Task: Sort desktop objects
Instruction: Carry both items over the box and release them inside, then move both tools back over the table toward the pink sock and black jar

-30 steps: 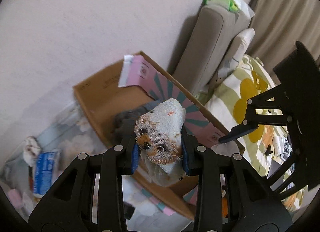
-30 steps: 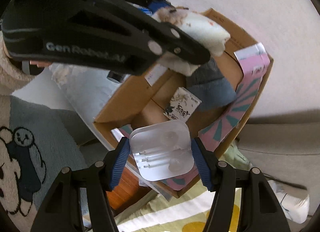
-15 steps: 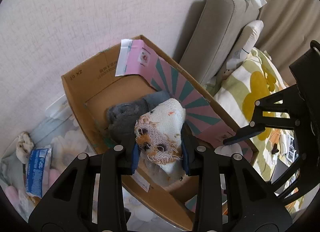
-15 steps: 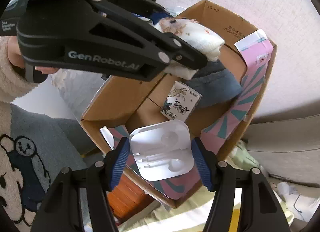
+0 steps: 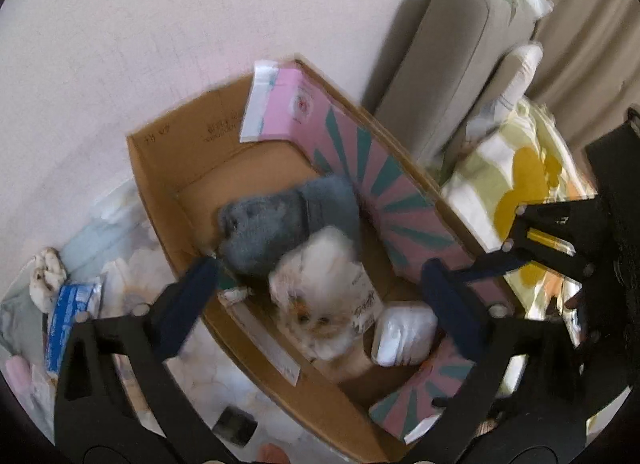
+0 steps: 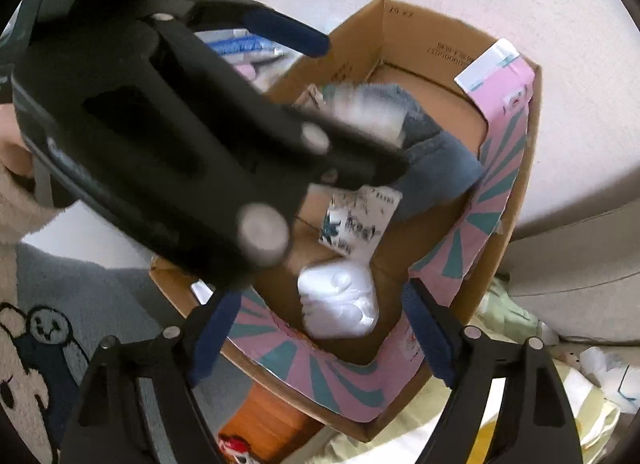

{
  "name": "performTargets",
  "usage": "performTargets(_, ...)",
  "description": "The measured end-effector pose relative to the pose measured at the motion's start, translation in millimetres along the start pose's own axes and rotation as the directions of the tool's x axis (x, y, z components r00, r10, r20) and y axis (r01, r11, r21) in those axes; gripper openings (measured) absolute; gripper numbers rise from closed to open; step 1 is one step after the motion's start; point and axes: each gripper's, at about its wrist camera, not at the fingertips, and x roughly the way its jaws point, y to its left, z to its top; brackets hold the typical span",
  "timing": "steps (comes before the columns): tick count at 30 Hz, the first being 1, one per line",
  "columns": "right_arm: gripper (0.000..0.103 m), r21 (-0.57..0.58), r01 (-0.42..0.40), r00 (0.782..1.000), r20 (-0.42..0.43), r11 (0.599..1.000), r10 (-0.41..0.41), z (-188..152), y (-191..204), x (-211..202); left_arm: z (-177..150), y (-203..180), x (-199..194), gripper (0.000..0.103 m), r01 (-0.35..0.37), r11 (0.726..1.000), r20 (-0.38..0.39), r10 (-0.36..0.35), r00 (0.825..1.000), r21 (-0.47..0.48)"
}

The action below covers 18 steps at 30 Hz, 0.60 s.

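Note:
A cardboard box [image 5: 160, 183] lined with pink-and-teal paper sits below both grippers. My left gripper [image 5: 320, 280] has its jaws opening wide. The white stained cloth [image 5: 320, 296] is loose between them, blurred, dropping onto a printed card and a grey fuzzy cloth [image 5: 288, 215] in the box. My right gripper [image 6: 320, 326] also has its jaws opening. The clear plastic tray [image 6: 340, 304] is free of its pads and lies low in the box [image 6: 532, 143], beside the printed card [image 6: 360, 215]. The left gripper's black body [image 6: 160, 123] hides the box's left part.
A beige sofa back [image 5: 448, 63] with a green packet on top and a floral blanket [image 5: 520, 171] lie right of the box. A blue packet [image 5: 68, 316] and crumpled tissue lie to its left. A person's fuzzy sleeve [image 6: 16, 199] and bear-print top [image 6: 36, 344] are at the left.
Both grippers have let go. The left jaws sprang wide and the white cloth fell toward the box. The right jaws spread and the clear tray dropped into the box.

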Motion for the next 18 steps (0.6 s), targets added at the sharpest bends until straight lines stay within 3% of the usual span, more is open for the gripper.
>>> performTargets(1,0.081,0.007,0.004,1.000,0.010,1.000,-0.004,-0.7,0.7,-1.1,0.9,0.8,-1.9,0.103,0.002,1.000,0.011,-0.002,1.000,-0.003)
performTargets(3,0.094,0.024,0.010,1.000,0.025,1.000,-0.010,-2.0,3.3,-3.3,3.1,2.6,-4.3,0.103,-0.004,1.000,0.009,0.004,1.000,-0.004)
performTargets(5,0.097,0.028,0.014,0.999,0.040,1.000,-0.015,-3.2,9.1,-6.6,5.0,4.0,-10.7,0.103,-0.008,1.000,0.016,0.008,1.000,-0.005)
performTargets(13,0.098,0.017,0.087,0.988,0.130,0.996,-0.088,-2.2,42.0,-38.2,-7.6,22.0,-62.3,0.103,-0.040,0.998,0.078,0.044,0.996,-0.049)
performTargets(18,0.099,0.068,0.081,0.974,0.208,0.994,-0.094,7.2,51.9,-59.8,-23.0,43.8,-104.7,0.103,-0.059,0.995,0.137,0.070,0.988,-0.085)
